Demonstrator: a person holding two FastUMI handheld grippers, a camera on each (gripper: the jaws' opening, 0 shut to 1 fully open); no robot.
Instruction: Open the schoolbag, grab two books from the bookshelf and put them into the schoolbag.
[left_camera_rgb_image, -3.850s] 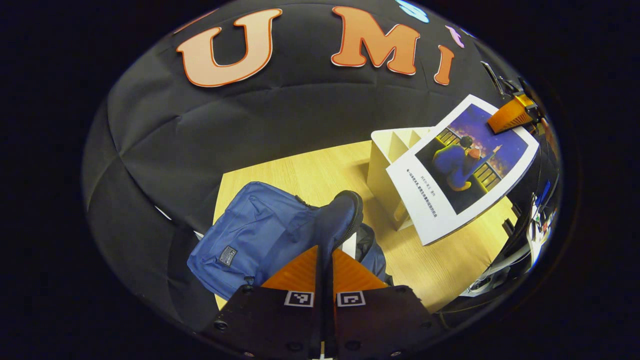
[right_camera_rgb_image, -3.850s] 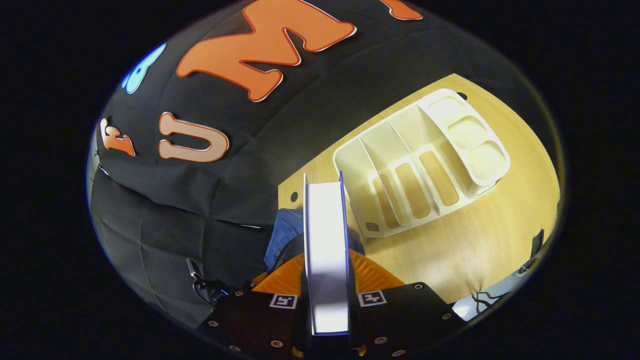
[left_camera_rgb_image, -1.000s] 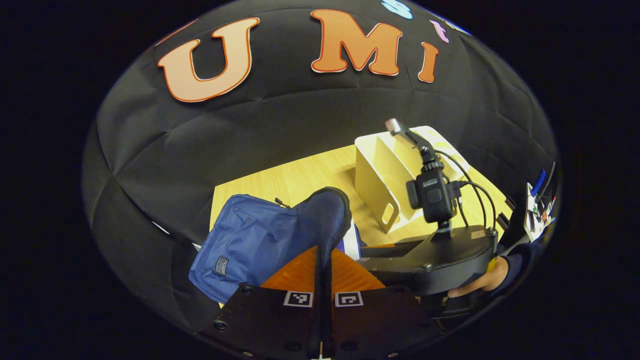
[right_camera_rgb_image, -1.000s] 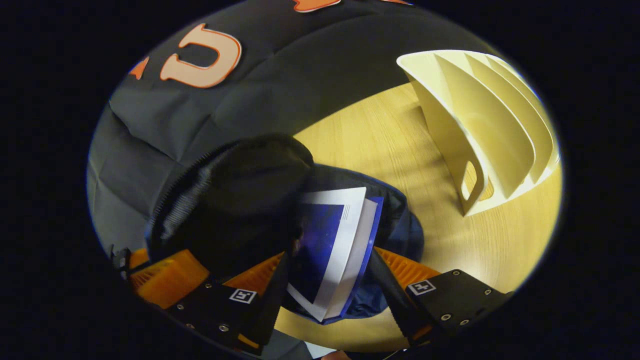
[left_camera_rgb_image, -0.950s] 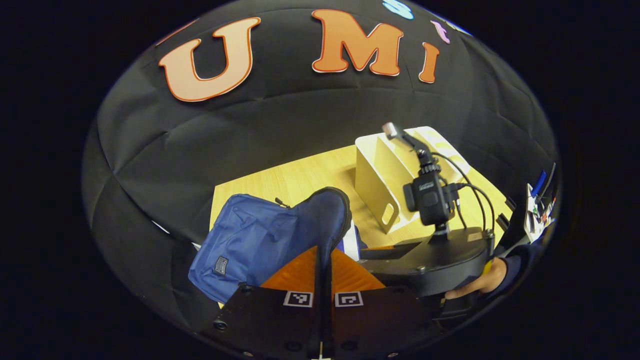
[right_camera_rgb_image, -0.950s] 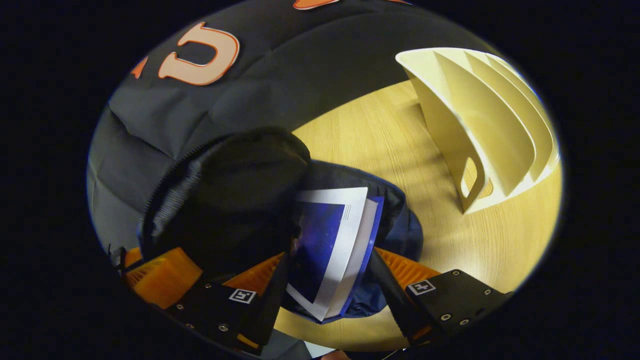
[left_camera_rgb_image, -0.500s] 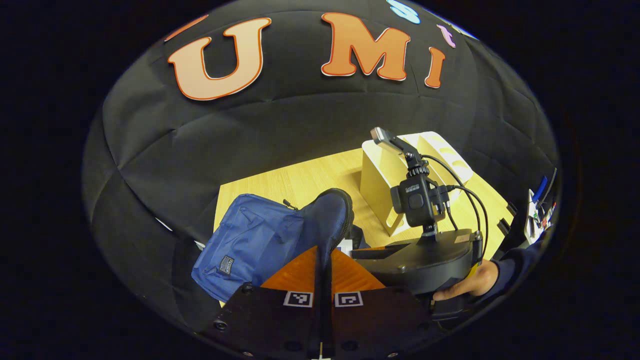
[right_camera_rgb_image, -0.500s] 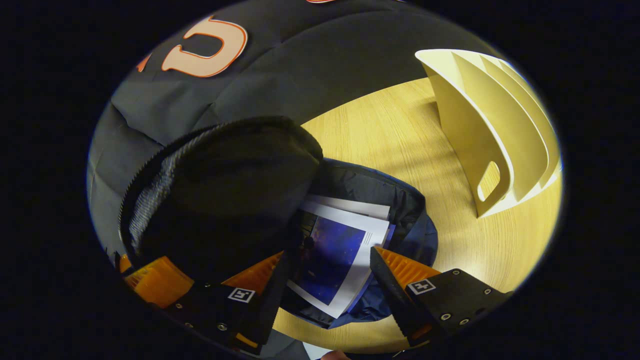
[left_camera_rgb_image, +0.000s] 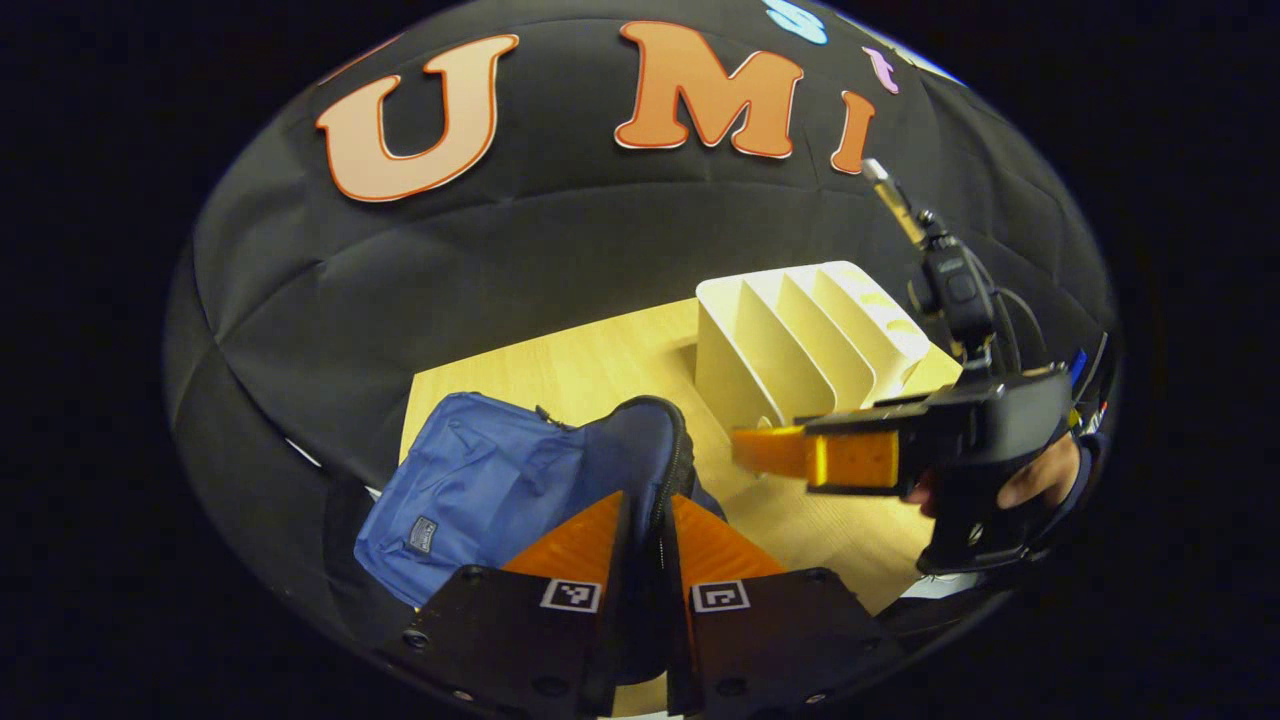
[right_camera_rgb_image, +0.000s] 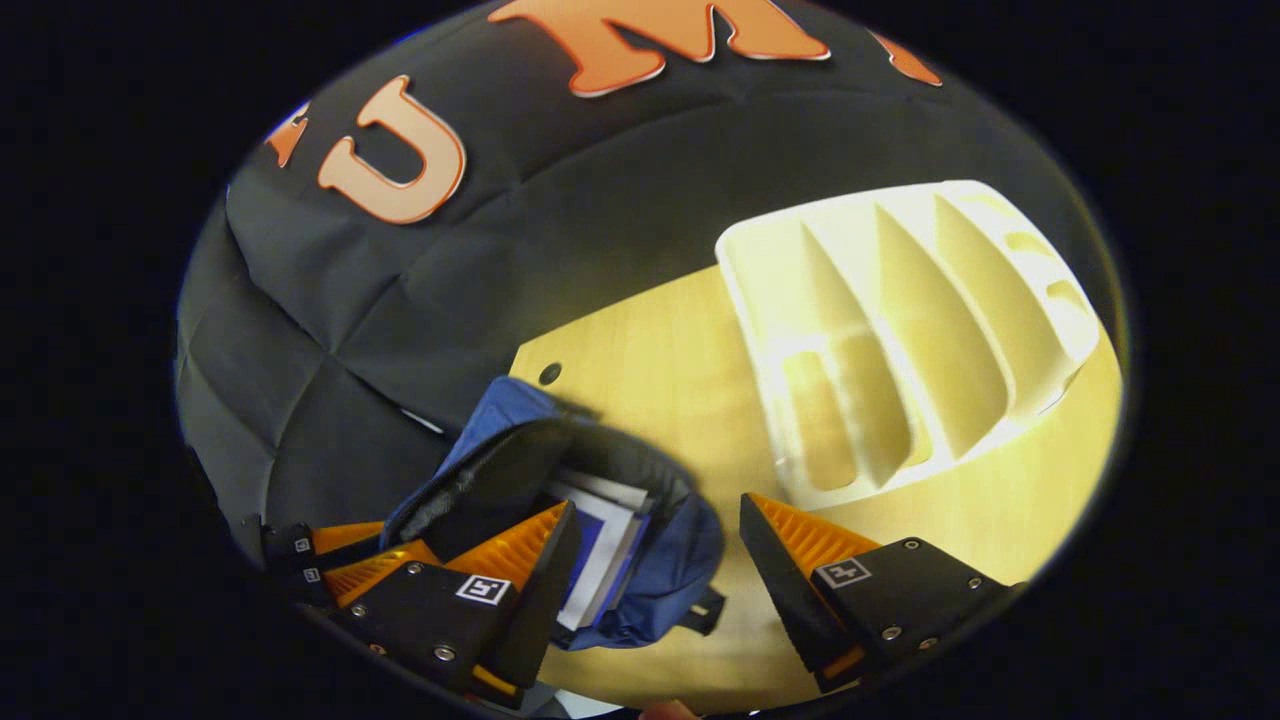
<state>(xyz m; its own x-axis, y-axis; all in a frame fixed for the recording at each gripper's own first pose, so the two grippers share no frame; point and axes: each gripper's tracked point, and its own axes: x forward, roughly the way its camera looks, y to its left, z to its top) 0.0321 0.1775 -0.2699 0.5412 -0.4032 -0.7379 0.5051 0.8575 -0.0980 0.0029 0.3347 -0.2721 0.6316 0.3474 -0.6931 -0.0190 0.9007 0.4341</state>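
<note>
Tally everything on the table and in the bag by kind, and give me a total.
Schoolbag: 1
Books in the bag: 2, showing as two layered covers
Bookshelf: 1
Table: 1
Tools: 2, the left tool and the right tool
Total: 7

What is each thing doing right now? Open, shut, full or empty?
Bag: open, flap held up.
Books: inside the bag.
Shelf: empty slots, standing on the table.
Left tool: pinching the flap.
Right tool: open, holding nothing.
</note>
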